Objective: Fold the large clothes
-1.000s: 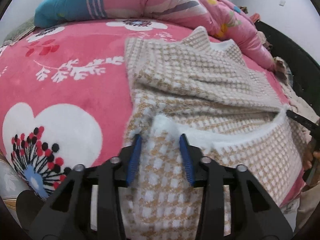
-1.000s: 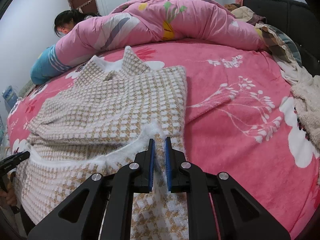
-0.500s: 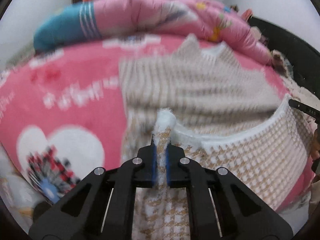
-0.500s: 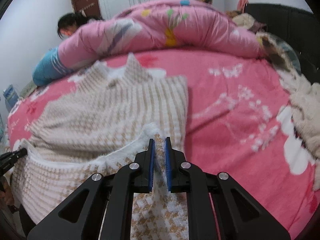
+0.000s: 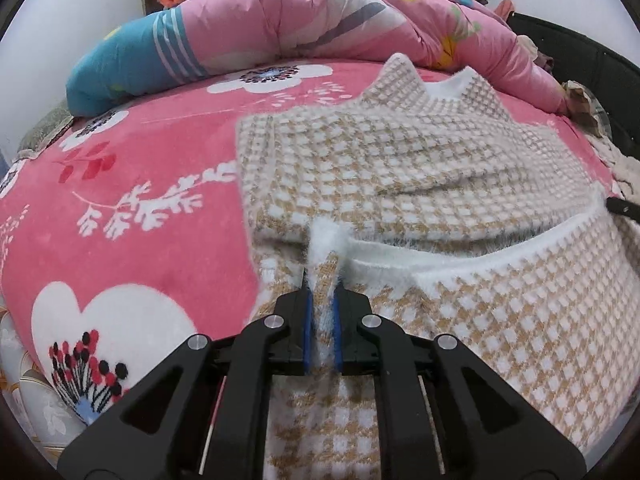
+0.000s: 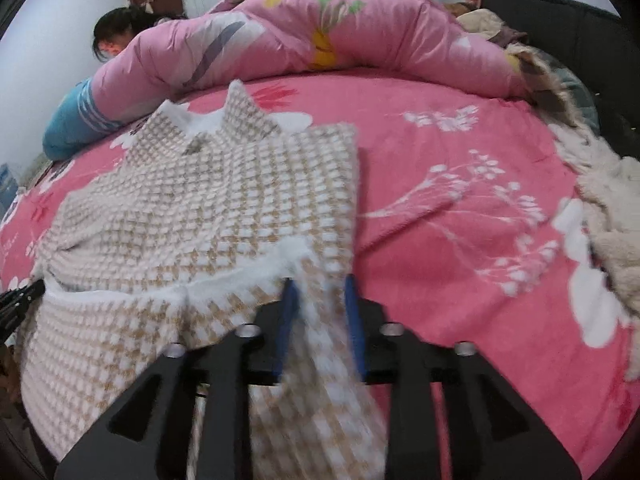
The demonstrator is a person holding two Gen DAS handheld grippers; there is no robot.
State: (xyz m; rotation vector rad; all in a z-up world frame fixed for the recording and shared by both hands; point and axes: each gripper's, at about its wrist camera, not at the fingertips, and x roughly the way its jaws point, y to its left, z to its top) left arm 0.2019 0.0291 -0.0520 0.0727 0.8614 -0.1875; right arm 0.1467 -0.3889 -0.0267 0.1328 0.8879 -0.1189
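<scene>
In the left wrist view, we hold the left gripper clamped on the white fuzzy hem of the beige-and-white checked fleece garment, a pinch of pile bunched between the blue pads. The garment lies on the pink flowered plush blanket, its pointed collar toward the rolled pink quilt at the far side and its hem raised toward us. A person lies beyond the quilt.

In the right wrist view, the right gripper has just been opening: its jaws stand apart with the garment's hem corner lying loose between them, the pads no longer pressing. The picture is blurred there, so we cannot tell whether the cloth brushes one pad.

We judge we are at the bottom-to-collar fold, hem lifted at both corners, but the right corner is slipping free. The next move calls for closing the right jaws on that corner again, then carrying both corners evenly toward the quilt so the hem lands square on the collar.
</scene>
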